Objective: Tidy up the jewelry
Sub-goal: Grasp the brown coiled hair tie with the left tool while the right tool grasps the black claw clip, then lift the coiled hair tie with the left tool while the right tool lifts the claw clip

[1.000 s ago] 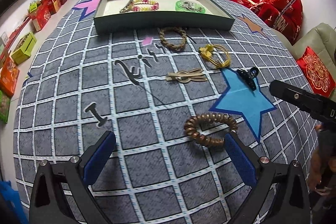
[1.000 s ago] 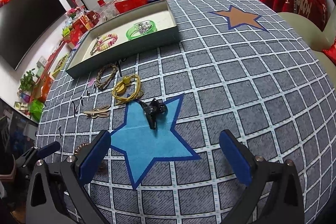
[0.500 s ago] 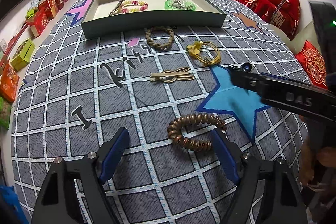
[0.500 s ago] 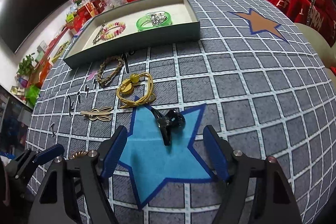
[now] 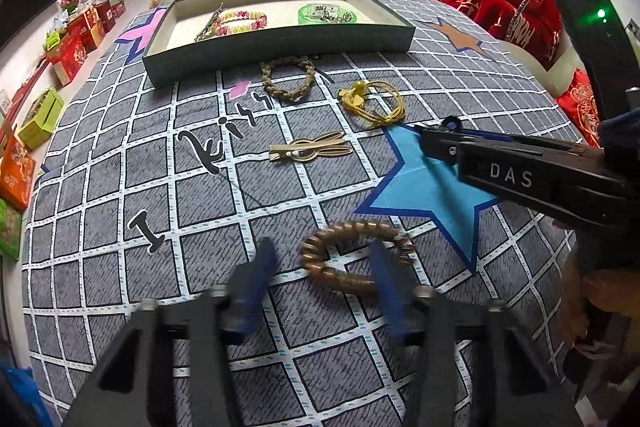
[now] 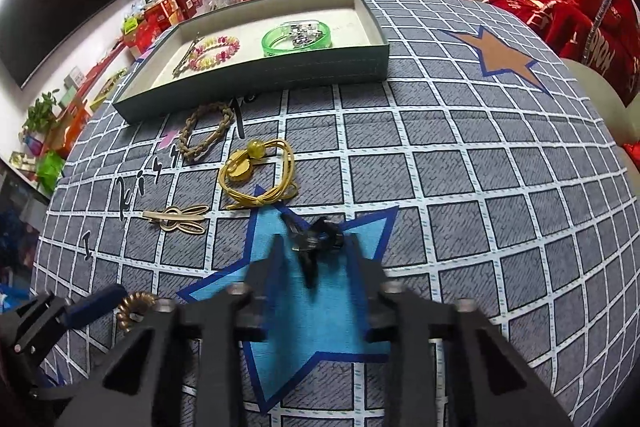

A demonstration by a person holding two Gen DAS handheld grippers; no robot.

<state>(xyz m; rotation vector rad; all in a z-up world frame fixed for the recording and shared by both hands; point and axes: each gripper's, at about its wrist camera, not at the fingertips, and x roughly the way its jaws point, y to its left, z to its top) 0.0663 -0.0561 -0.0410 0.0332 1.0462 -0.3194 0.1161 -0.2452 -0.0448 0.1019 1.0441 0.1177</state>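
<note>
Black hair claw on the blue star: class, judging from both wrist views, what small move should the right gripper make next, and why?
Probably finish closing, then lift. The right gripper has just been closing, its fingers flanking the black hair claw on the blue star, though firm contact isn't clear. The tray behind already holds a beaded bracelet, so the claw likely goes there.

Left gripper (image 5: 324, 263) around coil hair tie (image 5: 354, 261)

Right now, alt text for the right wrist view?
The right gripper has just been closing around a black hair claw on a blue star. Beyond lie a yellow hair tie, a braided band and a tray.
</note>
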